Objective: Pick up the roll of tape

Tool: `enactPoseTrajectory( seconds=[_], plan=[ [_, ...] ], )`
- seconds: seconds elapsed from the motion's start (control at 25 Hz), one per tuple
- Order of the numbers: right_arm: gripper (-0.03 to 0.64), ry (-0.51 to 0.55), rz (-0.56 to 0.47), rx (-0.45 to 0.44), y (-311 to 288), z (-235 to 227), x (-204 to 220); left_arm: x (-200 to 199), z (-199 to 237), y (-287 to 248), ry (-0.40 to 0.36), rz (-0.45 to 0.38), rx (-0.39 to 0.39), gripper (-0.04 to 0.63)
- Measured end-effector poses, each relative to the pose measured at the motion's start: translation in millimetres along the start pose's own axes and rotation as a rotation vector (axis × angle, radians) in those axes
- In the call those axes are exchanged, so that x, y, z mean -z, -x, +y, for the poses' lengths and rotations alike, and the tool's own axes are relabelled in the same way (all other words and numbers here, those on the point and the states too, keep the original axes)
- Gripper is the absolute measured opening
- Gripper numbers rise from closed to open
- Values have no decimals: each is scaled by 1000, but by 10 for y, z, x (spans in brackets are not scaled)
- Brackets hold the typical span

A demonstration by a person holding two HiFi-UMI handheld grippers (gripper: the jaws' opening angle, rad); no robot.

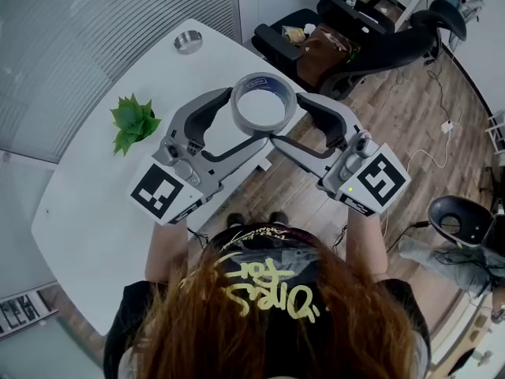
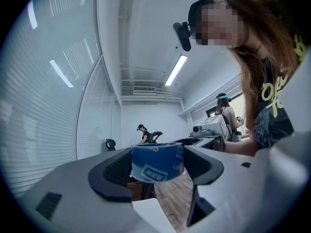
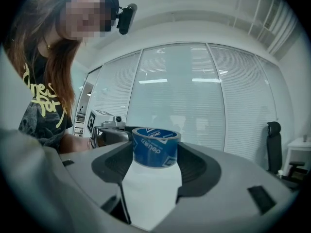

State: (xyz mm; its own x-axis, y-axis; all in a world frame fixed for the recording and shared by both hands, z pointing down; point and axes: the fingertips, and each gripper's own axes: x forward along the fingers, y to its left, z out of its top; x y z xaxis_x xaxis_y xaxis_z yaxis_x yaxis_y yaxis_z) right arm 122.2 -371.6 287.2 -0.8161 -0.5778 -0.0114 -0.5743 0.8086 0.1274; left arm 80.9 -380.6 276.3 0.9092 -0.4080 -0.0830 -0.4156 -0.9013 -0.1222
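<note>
**Both tongs pinching the tape, clear of the table**

You hold the roll of tape (image 1: 260, 128) between the two tools, which meet tip to tip in front of you. Your left gripper (image 1: 248, 117) has its jaws spread wide and pressed against the roll's blue sides (image 2: 157, 163). Your right gripper (image 1: 286, 117) pinches the same roll from the opposite side (image 3: 155, 147), with the printed band upright between its dark pads. The roll hangs in the air above the near edge of the white table (image 1: 95, 212), partly over the wood floor. On the table, a small green plant (image 1: 132, 121) stands to your left and a round metal dish (image 1: 187, 41) lies near the far corner.
</note>
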Motion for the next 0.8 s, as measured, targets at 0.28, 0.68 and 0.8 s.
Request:
enactPoseTrajectory(
  seconds=[0.28, 0.68, 0.8],
  plan=[
    [290, 2, 13, 13, 54, -33, -15, -12, -24, -55, 4, -12, 5, 330],
    [288, -11, 19, 22, 77, -55, -7, 2, -26, -78, 27, -31, 3, 330],
    [287, -12, 24, 23, 72, -30, -6, -1, -36, -54, 22, -36, 3, 328]
  ],
)
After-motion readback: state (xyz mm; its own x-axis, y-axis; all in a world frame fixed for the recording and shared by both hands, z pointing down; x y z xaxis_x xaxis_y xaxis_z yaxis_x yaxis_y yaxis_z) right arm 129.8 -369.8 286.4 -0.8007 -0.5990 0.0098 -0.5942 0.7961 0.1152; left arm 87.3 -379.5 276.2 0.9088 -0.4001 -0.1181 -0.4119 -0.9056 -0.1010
